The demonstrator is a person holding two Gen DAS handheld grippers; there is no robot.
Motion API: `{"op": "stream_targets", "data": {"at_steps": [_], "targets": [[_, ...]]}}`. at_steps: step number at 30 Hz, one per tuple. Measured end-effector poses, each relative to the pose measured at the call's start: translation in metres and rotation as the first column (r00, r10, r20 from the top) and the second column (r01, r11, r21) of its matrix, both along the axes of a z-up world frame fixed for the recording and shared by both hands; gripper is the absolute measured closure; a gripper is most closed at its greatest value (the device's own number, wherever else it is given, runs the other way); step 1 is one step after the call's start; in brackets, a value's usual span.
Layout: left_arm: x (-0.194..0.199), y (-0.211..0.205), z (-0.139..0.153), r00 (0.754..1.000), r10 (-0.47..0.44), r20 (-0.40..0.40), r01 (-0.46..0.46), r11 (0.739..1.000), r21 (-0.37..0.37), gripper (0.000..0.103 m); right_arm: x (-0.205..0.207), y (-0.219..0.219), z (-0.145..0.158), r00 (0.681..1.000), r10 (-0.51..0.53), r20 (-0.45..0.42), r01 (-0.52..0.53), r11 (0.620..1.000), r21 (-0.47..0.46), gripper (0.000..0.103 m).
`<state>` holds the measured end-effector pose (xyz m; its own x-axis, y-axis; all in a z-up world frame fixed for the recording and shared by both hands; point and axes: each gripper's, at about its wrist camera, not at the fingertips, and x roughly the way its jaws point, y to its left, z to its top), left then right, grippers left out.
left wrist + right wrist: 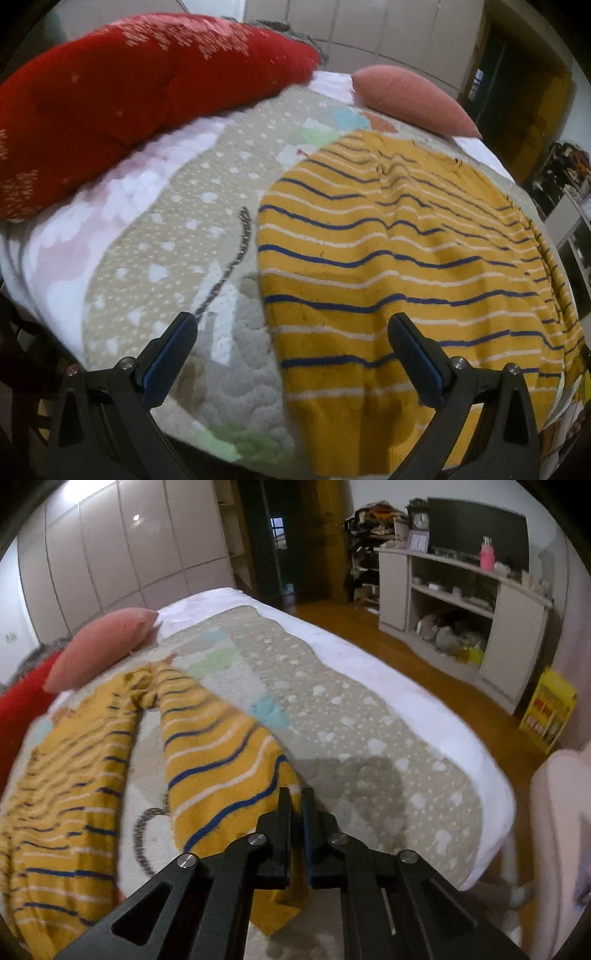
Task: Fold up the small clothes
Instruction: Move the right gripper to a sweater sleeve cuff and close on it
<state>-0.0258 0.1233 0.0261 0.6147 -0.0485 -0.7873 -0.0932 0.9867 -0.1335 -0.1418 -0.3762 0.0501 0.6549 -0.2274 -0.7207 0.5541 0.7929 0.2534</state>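
Mustard-yellow knit with navy and white stripes: a small sweater (399, 258) lies spread on a quilted bedspread (177, 229), beige with pale cloud shapes and pastel patches, soft and puckered. Left gripper (291, 354) hovers over the sweater's hem edge, jaws wide apart, blue pads showing, nothing between them. Left wrist view also takes in a big red cushion (129, 92) with pale speckled print and a pink pillow (417, 99) at the bed's far end. Right wrist view shows what the left does not: the sweater's sleeve (218, 760) drawn out long toward the camera, its cuff pinched in the right gripper (297, 805), jaws closed tight on the knit. Beyond the bed: wooden floor, pale wardrobe doors, an open shelf unit (461, 602) with crockery, a pink bottle (487, 554) on top, a yellow box (548, 709) on the floor.
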Motion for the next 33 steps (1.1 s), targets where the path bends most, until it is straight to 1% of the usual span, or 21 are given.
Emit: {"op": "stream_targets", "data": {"at_steps": [3,4,6,7,8,9,10,11,13,15,17,19,21,22,23,24,25,26,28,30,33], "targets": [[0.014,-0.008,-0.014,0.998,-0.045,-0.040,0.046,0.999,0.006,0.000,-0.001,0.007,0.002,1.000,0.021,0.021,-0.022,1.000,0.006,0.094],[0.017,-0.012,-0.019,0.997,-0.062,-0.055,0.063,0.998,0.008,0.003,-0.002,0.009,0.002,0.999,0.025,0.029,-0.025,1.000,0.010,0.091],[0.020,-0.018,-0.020,0.996,-0.072,-0.057,0.075,0.996,0.044,0.041,-0.003,0.013,0.004,0.999,0.034,0.037,-0.034,0.999,0.013,0.091],[0.021,-0.020,-0.018,0.995,-0.080,-0.057,0.083,0.994,0.066,0.073,-0.004,0.017,0.005,0.998,0.042,0.036,-0.042,0.999,0.008,0.091],[0.024,-0.016,-0.013,0.994,-0.088,-0.062,0.091,0.995,0.050,0.090,-0.005,0.023,0.004,0.998,0.049,0.032,-0.049,0.999,-0.001,0.091],[0.026,-0.011,-0.010,0.995,-0.082,-0.064,0.084,0.996,0.032,0.096,-0.004,0.026,0.005,0.998,0.056,0.032,-0.056,0.998,-0.010,0.091],[0.032,0.002,-0.004,0.996,-0.055,-0.063,0.056,0.998,0.016,0.096,-0.005,0.028,0.006,0.998,0.061,0.035,-0.060,0.998,-0.019,0.091],[0.036,0.011,0.000,0.998,-0.021,-0.058,0.023,0.999,0.034,0.096,-0.005,0.030,0.007,0.997,0.063,0.040,-0.062,0.998,-0.025,0.091],[0.047,0.035,0.012,0.997,0.076,-0.026,-0.072,0.989,0.130,0.096,-0.006,0.033,0.012,0.997,0.065,0.051,-0.063,0.997,-0.034,0.091],[0.061,0.064,0.025,0.984,0.175,0.021,-0.175,0.960,0.218,0.096,-0.005,0.035,0.016,0.996,0.067,0.057,-0.065,0.997,-0.041,0.091],[0.073,0.091,0.035,0.967,0.246,0.059,-0.253,0.927,0.277,0.093,-0.004,0.038,0.018,0.996,0.070,0.058,-0.068,0.996,-0.051,0.091],[0.075,0.105,0.039,0.961,0.270,0.058,-0.275,0.923,0.269,0.093,-0.002,0.043,0.020,0.995,0.083,0.060,-0.080,0.995,-0.054,0.090],[0.062,0.107,0.045,0.966,0.246,0.074,-0.256,0.945,0.201,0.092,0.000,0.050,0.021,0.991,0.117,0.065,-0.114,0.992,-0.046,0.088],[0.055,0.103,0.046,0.972,0.224,0.071,-0.233,0.957,0.172,0.083,0.000,0.055,0.021,0.987,0.144,0.069,-0.142,0.989,-0.040,0.080],[0.046,0.095,0.046,0.980,0.189,0.060,-0.195,0.972,0.129,0.067,0.001,0.061,0.022,0.981,0.177,0.077,-0.175,0.984,-0.029,0.075],[0.038,0.085,0.046,0.988,0.144,0.056,-0.148,0.986,0.076,0.060,0.002,0.067,0.021,0.970,0.226,0.091,-0.227,0.974,-0.004,0.065],[0.027,0.073,0.044,0.994,0.097,0.057,-0.098,0.995,0.020,0.048,0.003,0.072,0.020,0.961,0.258,0.099,-0.261,0.965,0.014,0.060],[0.019,0.063,0.041,0.997,0.055,0.055,-0.054,0.998,-0.027,0.043,0.004,0.077,0.018,0.951,0.291,0.106,-0.296,0.955,0.033,0.059],[0.003,0.037,0.030,0.998,-0.050,0.031,0.054,0.991,-0.120,0.042,0.006,0.089,0.015,0.927,0.358,0.111,-0.367,0.928,0.068,0.059],[-0.009,0.008,0.014,0.988,-0.153,-0.005,0.149,0.968,-0.201,0.042,0.008,0.100,0.008,0.904,0.411,0.116,-0.422,0.900,0.106,0.059],[-0.015,-0.029,-0.012,0.960,-0.274,-0.062,0.245,0.925,-0.292,0.042,0.012,0.110,-0.004,0.891,0.441,0.110,-0.454,0.878,0.152,0.059]]}}
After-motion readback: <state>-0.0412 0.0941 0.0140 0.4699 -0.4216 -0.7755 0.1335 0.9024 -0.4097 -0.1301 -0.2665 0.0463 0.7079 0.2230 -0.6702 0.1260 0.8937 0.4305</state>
